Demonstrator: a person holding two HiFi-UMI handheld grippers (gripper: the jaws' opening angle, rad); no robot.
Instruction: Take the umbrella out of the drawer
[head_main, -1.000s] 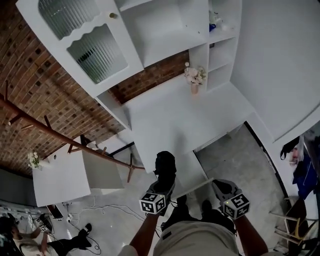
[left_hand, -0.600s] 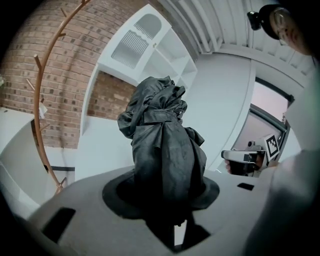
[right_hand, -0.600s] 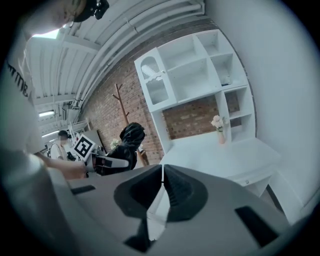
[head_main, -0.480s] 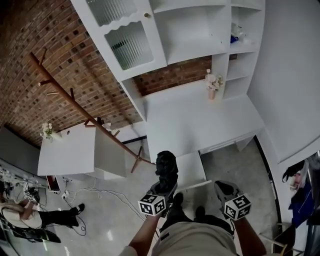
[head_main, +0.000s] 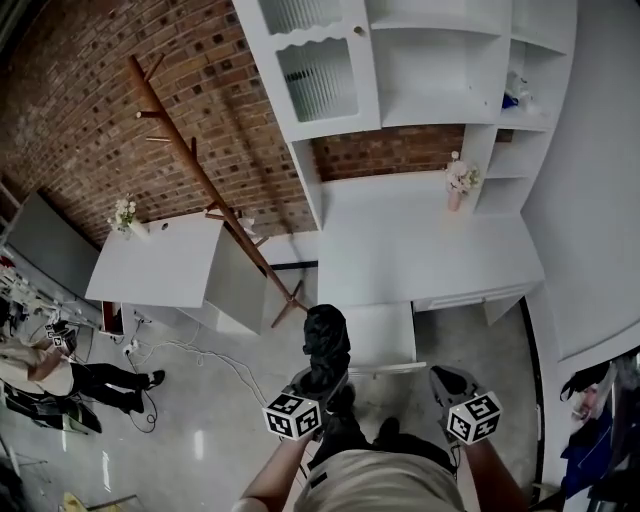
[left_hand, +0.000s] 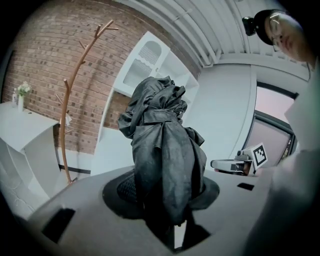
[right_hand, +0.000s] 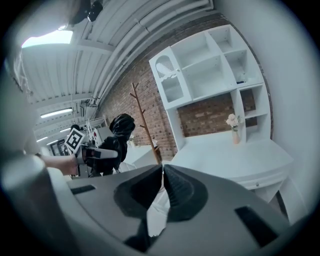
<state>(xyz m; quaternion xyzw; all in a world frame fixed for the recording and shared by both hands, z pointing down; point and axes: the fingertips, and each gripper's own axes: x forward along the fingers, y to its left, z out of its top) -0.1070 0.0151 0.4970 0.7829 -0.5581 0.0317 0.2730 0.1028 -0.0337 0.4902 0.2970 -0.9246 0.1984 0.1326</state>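
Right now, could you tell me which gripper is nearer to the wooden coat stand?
Left. The left gripper, jaws shut on the black umbrella, sits just below the coat stand feet in the head view; the right gripper is farther off, on the far side of the open drawer.

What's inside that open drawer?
The drawer shows only its bare white bottom. The black umbrella, held in the left gripper, covers its left edge, so that part is hidden.

Wooden coat stand against a brick wall, white desk beside it (small flower vase on top)
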